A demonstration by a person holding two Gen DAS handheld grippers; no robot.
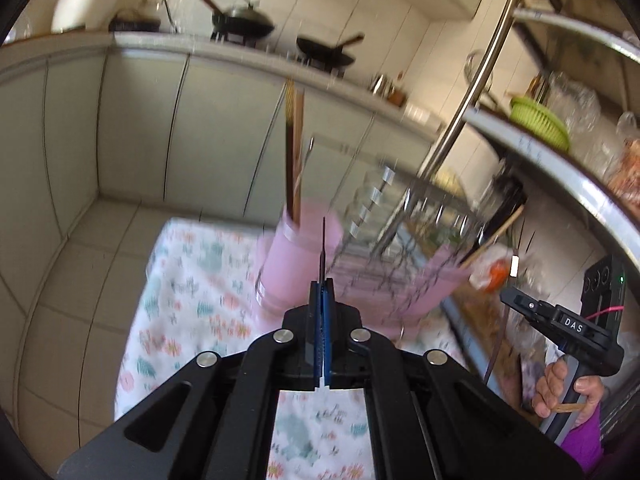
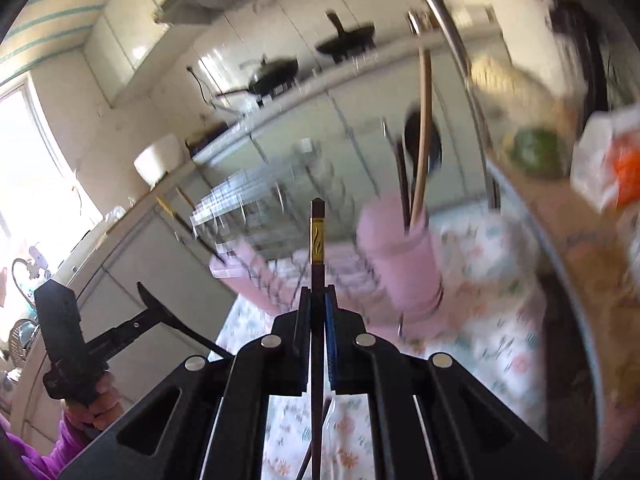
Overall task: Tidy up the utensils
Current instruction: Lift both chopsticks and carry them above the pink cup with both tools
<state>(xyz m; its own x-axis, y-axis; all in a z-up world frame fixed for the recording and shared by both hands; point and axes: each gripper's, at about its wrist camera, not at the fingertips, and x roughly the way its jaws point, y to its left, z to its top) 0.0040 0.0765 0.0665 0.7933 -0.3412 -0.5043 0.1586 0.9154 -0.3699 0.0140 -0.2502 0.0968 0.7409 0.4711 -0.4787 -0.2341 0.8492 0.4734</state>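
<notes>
My left gripper point(image 1: 323, 285) is shut on a thin dark stick point(image 1: 323, 248) that points up past its tips. Just beyond stands a pink holder point(image 1: 292, 260) with brown chopsticks point(image 1: 294, 152) upright in it. My right gripper point(image 2: 318, 294) is shut on a dark chopstick point(image 2: 318, 236) with a gold band. Ahead of it to the right is a pink cup point(image 2: 404, 264) with a ladle and long handles in it. Each gripper also appears in the other's view, the right gripper point(image 1: 516, 300) and the left gripper point(image 2: 146, 300), both held by hands.
A floral tablecloth point(image 1: 192, 280) covers the table. A blurred wire dish rack point(image 1: 400, 216) on a pink tray point(image 2: 240, 272) sits behind the holders. A metal shelf point(image 1: 560, 168) with a green basket point(image 1: 540, 120) rises on the right. Woks point(image 1: 244, 20) stand on the far counter.
</notes>
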